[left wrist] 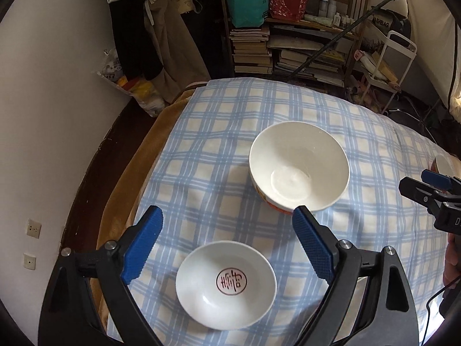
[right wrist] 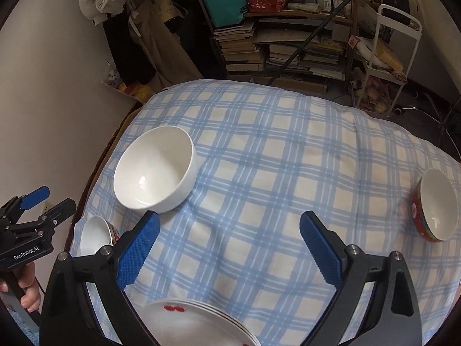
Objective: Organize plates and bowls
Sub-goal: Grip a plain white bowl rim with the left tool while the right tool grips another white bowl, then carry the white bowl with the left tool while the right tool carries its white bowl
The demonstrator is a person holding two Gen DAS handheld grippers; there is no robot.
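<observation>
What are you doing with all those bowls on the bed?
A person is tidying dishes on the blue checked cloth, holding a gripper in each hand. Both the left gripper and the right gripper have open jaws holding nothing. A big white bowl, a small bowl with a red mark and a red bowl sit apart. A stack of plates lies under the right gripper.

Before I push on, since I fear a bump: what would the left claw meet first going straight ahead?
Probably the small white bowl with the red round emblem, lying just below the open left claw; depth is unclear.
</observation>
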